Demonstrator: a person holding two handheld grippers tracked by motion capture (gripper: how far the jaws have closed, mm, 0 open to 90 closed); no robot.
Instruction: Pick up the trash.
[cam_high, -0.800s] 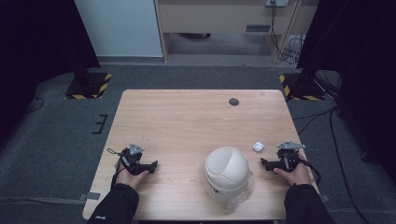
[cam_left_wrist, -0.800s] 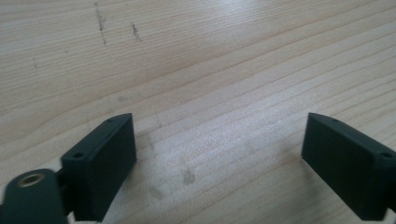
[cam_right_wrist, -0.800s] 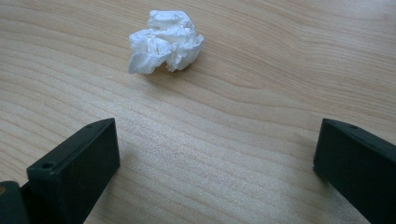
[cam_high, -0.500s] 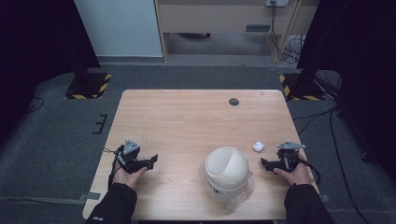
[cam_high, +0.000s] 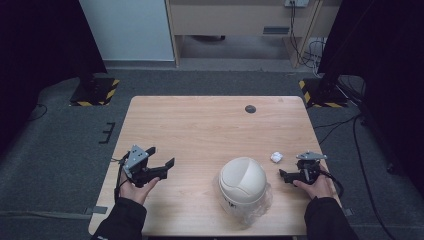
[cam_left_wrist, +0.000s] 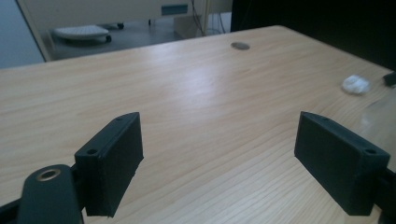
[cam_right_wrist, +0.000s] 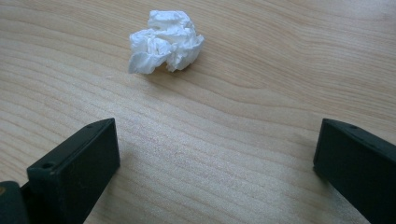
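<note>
A crumpled white paper ball (cam_high: 276, 157) lies on the wooden table (cam_high: 210, 125) near its right edge. My right gripper (cam_high: 285, 175) rests just before it with its jaws wide open and nothing between them. The right gripper view shows the ball (cam_right_wrist: 166, 41) ahead of that gripper (cam_right_wrist: 217, 140), slightly left of centre. At the table's front left, a hand holds my left gripper (cam_high: 161, 156), open and empty, pointing right. In the left gripper view the ball (cam_left_wrist: 356, 84) lies far off to the right, beyond my open left gripper (cam_left_wrist: 219, 140).
A white dome-shaped helmet (cam_high: 243, 182) sits on crinkled clear plastic (cam_high: 260, 202) at the front, between the two grippers. A small dark disc (cam_high: 250, 109) is set in the far part of the table top. Dark floor surrounds the table.
My left gripper has shifted slightly and turned a little on the spot. The right gripper, the ball and the helmet have stayed where they were.
</note>
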